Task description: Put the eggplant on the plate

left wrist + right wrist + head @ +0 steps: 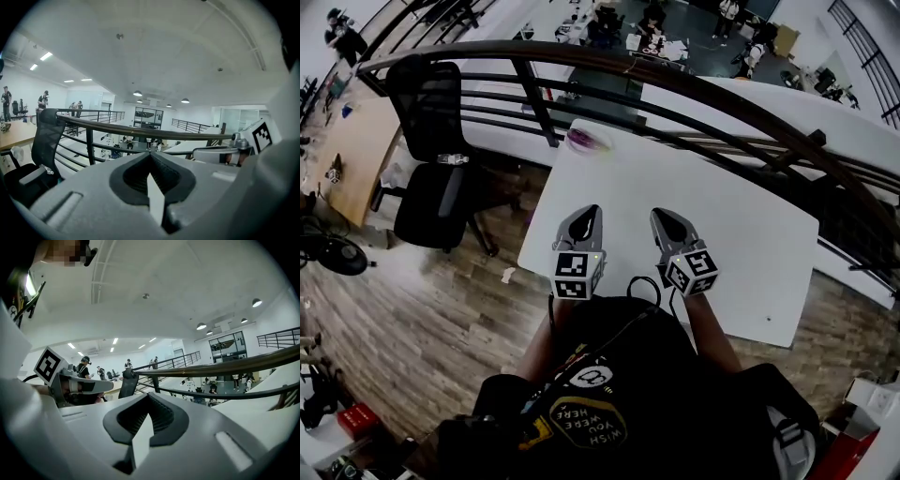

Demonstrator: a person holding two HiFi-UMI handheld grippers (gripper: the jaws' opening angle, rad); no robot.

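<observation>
You are holding the left gripper [592, 210] and the right gripper [662, 214] side by side close to your chest, over the near edge of the counter [722, 225], both with jaws closed on nothing (probably because the job looks finished). At the counter's far edge, by the railing [675, 84], the purple eggplant [584, 138] appears to be lying on the plate [603, 145], well apart from both grippers.

Head view looks steeply down at the table [741, 216]; both gripper views face the railing [140, 132], near-level.
</observation>
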